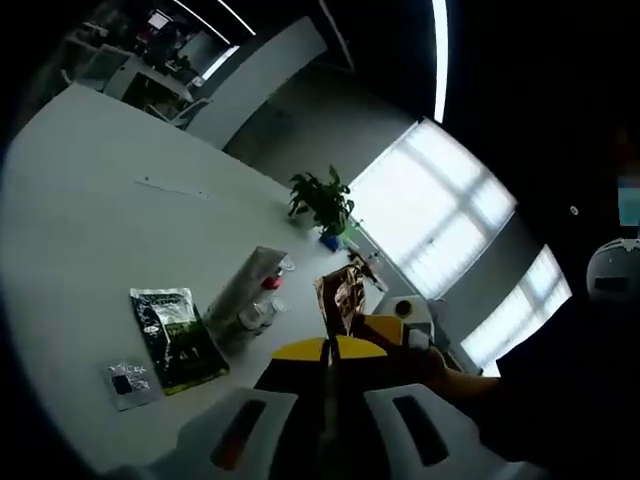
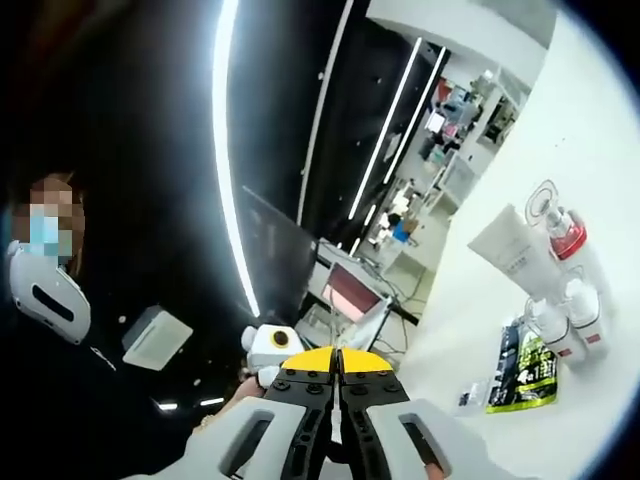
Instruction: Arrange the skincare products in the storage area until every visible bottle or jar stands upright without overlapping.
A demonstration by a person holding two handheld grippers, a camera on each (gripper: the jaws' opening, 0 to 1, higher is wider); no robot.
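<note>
My left gripper (image 1: 328, 352) is raised over the white table (image 1: 90, 220), jaws shut on a crinkled brown foil sachet (image 1: 340, 293) that sticks up from the tips. On the table lie a green-and-black sachet (image 1: 178, 338), a small clear sachet (image 1: 128, 381) and a grey-white tube (image 1: 245, 285) with small bottles (image 1: 262, 312) beside it. My right gripper (image 2: 338, 362) is shut with nothing visible between its jaws. From there I see the white tube (image 2: 510, 250), a red-capped bottle (image 2: 566, 238), two white bottles (image 2: 575, 315) and the green sachet (image 2: 525, 370) at the right.
A potted plant (image 1: 322, 205) stands at the table's far edge by bright windows (image 1: 440, 210). The right gripper (image 1: 400, 322), held in a hand, is close beside my left one. The left gripper's white body (image 2: 270, 346) is in the right gripper view. Desks and shelves (image 2: 450, 130) stand beyond.
</note>
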